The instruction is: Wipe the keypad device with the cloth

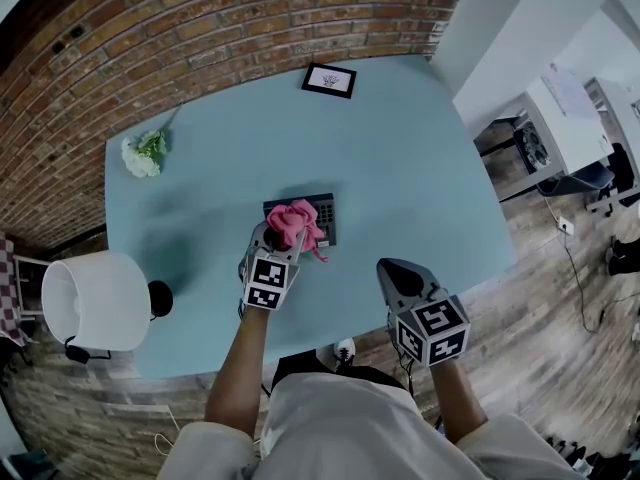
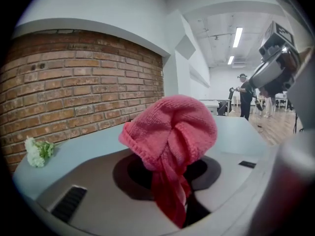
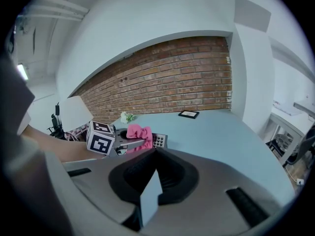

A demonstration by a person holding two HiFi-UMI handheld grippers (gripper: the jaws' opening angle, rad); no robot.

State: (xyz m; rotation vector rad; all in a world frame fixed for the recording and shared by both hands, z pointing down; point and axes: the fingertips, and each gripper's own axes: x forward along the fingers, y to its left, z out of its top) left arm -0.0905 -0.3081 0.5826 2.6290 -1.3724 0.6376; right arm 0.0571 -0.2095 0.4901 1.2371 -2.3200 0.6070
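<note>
Left tool [image 1: 283, 233] is gripping the pink cloth [image 1: 297, 220] directly over the keypad [image 1: 327, 211], whose long axis is running left-right. Right tool [image 1: 393, 271], closed and empty, is hovering off right.

Left gripper [image 1: 280, 236]: jaws clamped on cloth [image 1: 297, 220], pointed forward | left forearm [image 1: 238, 368]: bare, stretched ahead of torso | right gripper [image 1: 390, 271]: jaws together, nothing between them, drawn back, well apart from left | right forearm [image 1: 455, 396]: held close to body
</note>
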